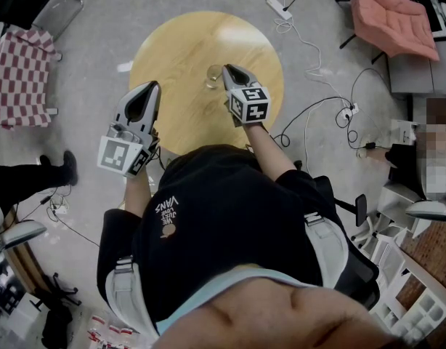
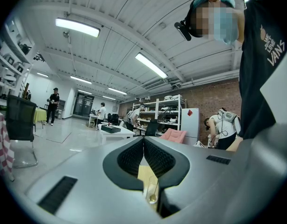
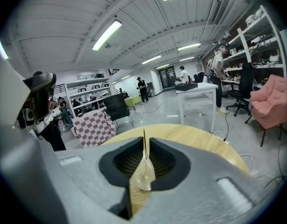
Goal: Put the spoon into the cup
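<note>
Round wooden table (image 1: pixel 172 57); clear cup (image 1: pixel 212 77) standing on it

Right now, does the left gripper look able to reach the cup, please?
Probably yes: nothing stands on the table between the left gripper and the cup, though its shut jaws would need opening.
</note>
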The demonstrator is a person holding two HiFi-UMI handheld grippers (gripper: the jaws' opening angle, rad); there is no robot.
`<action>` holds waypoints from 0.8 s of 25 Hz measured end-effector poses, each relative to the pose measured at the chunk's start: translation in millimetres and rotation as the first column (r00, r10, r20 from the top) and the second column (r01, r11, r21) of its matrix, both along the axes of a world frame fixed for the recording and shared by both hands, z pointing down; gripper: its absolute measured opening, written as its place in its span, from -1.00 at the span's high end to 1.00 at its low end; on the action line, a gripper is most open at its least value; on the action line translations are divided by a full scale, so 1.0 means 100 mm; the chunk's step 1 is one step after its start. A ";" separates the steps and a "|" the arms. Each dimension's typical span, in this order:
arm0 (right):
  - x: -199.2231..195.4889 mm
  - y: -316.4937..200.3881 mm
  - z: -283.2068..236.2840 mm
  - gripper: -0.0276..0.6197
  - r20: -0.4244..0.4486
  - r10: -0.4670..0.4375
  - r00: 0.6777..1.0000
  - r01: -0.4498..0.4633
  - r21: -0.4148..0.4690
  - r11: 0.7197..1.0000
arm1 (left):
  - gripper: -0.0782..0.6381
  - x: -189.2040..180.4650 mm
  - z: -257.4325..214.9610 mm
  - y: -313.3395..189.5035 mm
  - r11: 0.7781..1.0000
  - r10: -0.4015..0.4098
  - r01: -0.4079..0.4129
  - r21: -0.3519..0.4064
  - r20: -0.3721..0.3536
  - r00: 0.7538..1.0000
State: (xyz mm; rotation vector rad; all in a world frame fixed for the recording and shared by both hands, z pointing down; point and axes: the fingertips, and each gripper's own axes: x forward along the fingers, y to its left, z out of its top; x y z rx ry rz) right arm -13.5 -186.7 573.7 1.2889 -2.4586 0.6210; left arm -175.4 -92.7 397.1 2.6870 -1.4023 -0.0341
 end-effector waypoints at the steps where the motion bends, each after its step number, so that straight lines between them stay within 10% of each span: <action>1: 0.00 0.00 0.01 0.80 0.000 0.001 1.000 -0.001 -0.007 1.000 | 0.79 0.01 0.00 0.00 1.000 0.000 0.000 -0.005 -0.002 1.000; 20: 0.04 0.05 -0.09 0.75 0.057 0.006 0.998 -0.007 0.005 1.000 | 0.79 -0.01 0.04 0.03 1.000 -0.003 0.003 -0.014 -0.003 1.000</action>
